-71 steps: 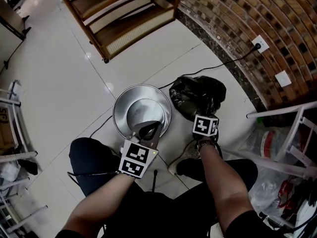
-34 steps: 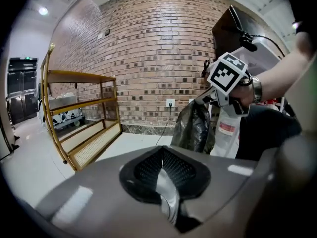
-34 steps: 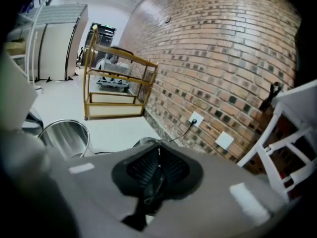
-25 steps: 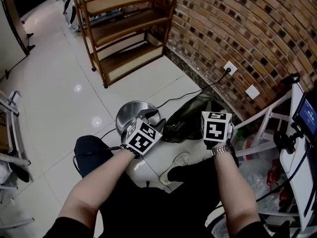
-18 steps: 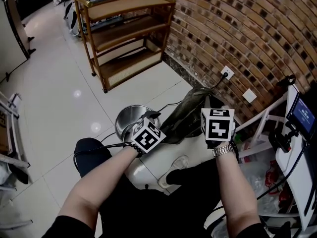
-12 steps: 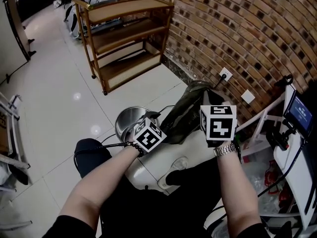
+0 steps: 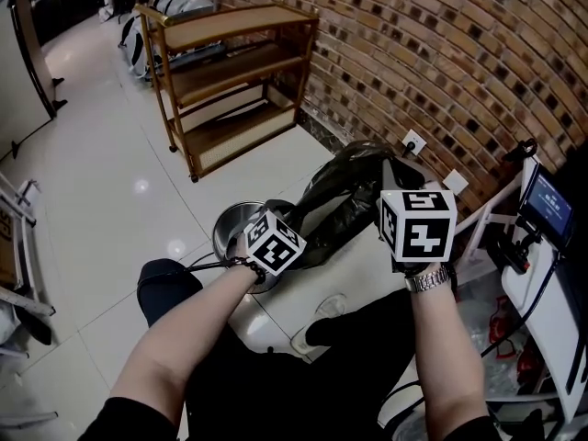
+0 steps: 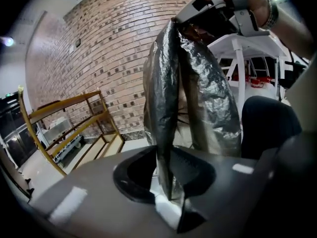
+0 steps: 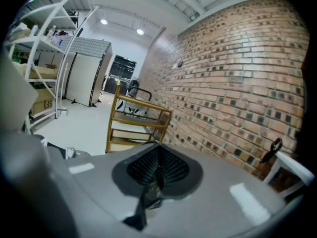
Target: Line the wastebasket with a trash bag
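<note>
No readable text, labels or numbers anywhere in view.

The room is bright. Round lamps [image 9: 140,31] in the ceiling shine down, and the white floor [image 7: 92,154] shows small bright spots from them. The black trash bag [image 8: 163,108] gleams silver where light hits it. The brick wall [image 7: 478,72] bends like a bow. Both gripper views go dark at the corners, and their near parts look fuzzy.

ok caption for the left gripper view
trash bag hangs from right gripper, lower edge in left gripper, whose jaws have just been closing
</note>
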A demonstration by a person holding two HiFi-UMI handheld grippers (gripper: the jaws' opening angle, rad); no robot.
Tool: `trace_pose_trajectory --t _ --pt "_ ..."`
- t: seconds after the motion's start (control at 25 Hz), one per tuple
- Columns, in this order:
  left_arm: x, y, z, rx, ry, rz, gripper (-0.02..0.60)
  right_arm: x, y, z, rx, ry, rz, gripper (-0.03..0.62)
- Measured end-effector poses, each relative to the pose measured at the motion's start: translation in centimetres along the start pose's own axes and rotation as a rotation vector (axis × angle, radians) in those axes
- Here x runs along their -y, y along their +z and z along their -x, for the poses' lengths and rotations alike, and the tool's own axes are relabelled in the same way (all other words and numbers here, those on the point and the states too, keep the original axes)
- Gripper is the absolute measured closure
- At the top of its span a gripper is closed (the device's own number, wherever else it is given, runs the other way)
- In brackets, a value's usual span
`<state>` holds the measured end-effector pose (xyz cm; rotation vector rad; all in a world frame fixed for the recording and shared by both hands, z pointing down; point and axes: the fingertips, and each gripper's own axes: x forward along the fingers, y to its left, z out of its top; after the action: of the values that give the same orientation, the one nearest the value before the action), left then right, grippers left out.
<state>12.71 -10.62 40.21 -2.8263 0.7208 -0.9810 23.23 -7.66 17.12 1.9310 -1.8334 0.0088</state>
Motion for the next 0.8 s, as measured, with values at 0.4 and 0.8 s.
trace_pose_trajectory --t 0.4,0.8 --pt "-5.9 0.1 6.7 0.059 0.105 0.061 0.578 -0.1 -2.9 -0.8 -0.045 0.042 -0.072 0.588" --pt "-7.9 0.5 12.3 0.048 0.129 0.035 0.578 -3.3 -4.7 -1.8 -0.059 0.119 -0.085 0.588"
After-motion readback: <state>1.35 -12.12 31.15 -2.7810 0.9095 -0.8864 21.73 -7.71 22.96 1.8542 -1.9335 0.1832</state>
